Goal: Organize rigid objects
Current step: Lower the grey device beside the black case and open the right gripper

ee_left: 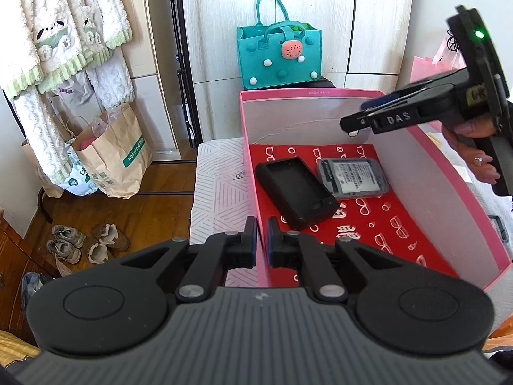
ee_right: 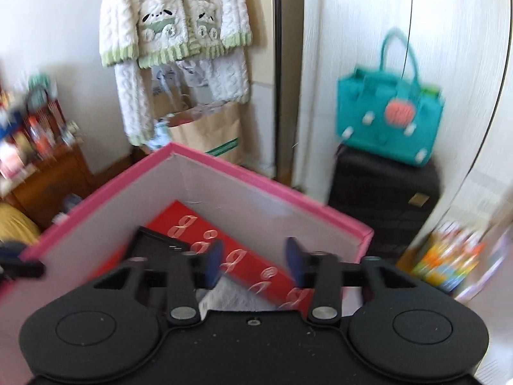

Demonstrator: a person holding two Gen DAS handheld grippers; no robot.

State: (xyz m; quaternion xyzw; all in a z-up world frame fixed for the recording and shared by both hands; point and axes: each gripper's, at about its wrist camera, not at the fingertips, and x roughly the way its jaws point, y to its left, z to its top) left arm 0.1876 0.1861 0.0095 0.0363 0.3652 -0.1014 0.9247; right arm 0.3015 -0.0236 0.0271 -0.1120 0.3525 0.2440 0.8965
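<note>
While the left tool (ee_left: 262, 240) hangs over the near wall of the pink box (ee_left: 433, 166), its jaws stand nearly together with nothing between them. Right tool (ee_right: 253, 261), held in a hand (ee_left: 474, 147), points down into the box from the far right corner; its jaws stand apart and no object sits between them. Inside the box, on a red sheet printed with spectacles (ee_left: 378, 224), lie a black case (ee_left: 296, 191) and, touching its right edge, a clear-cased hard drive (ee_left: 352, 178). Behind the box stands a teal handbag (ee_left: 277, 57). The right wrist view is blurred.
</note>
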